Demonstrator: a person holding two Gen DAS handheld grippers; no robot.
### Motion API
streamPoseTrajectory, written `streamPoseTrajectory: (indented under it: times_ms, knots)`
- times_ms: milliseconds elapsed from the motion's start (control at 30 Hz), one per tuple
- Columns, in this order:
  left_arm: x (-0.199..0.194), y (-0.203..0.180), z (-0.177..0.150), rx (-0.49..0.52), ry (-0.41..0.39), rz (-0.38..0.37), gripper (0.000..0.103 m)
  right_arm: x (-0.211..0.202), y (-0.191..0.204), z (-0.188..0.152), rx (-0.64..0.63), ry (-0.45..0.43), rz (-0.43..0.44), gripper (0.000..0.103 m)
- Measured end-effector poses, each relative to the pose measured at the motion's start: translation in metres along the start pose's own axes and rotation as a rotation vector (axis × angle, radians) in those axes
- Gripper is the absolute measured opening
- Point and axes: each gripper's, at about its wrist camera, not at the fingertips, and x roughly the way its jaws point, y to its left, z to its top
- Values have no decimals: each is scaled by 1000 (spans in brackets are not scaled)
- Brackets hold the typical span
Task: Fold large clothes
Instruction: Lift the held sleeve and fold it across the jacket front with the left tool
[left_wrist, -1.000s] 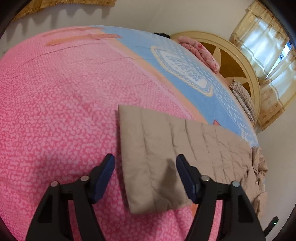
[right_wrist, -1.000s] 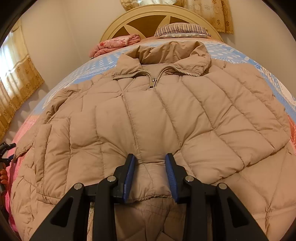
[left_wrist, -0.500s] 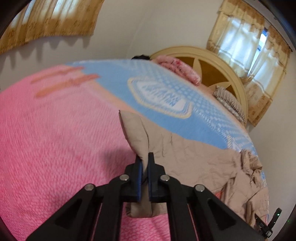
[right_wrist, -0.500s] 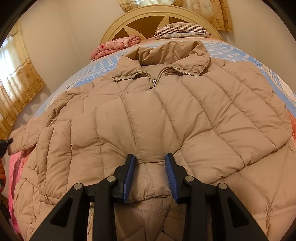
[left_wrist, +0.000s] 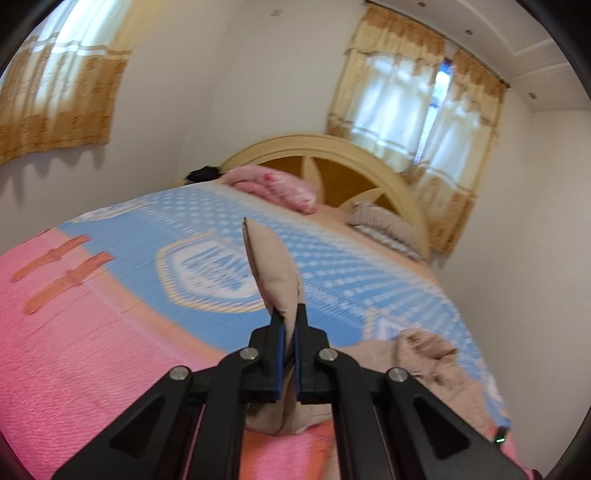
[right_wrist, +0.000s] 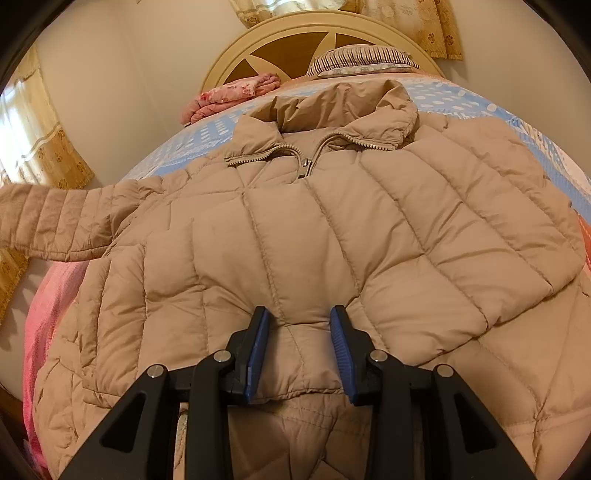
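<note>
A beige quilted puffer jacket (right_wrist: 332, 229) lies face up on the bed, zipper and collar toward the headboard. My left gripper (left_wrist: 290, 314) is shut on the cuff of its sleeve (left_wrist: 275, 273) and holds it lifted above the bed; the same sleeve (right_wrist: 51, 225) shows raised at the left in the right wrist view. My right gripper (right_wrist: 300, 325) rests on the jacket's lower front, its jaws partly closed around a fold of the other sleeve's cuff (right_wrist: 299, 354).
The bed has a pink and blue quilt (left_wrist: 92, 332). A folded pink blanket (left_wrist: 277, 186) and a striped pillow (left_wrist: 388, 225) lie by the curved wooden headboard (left_wrist: 332, 158). Curtained windows stand behind and to the left.
My left gripper closed on the sleeve cuff and lifted it up off the bed. The right gripper has stayed in place on the jacket.
</note>
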Motion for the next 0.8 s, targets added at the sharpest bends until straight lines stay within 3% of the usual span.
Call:
streamPoseTrajectory:
  times_ms: [533, 800]
  knots:
    - [3, -132, 6, 135, 13, -257, 4, -5, -6, -2, 34, -15, 56, 41]
    - [17, -207, -32, 231, 99, -376, 4, -10, -10, -3, 56, -33, 86, 42]
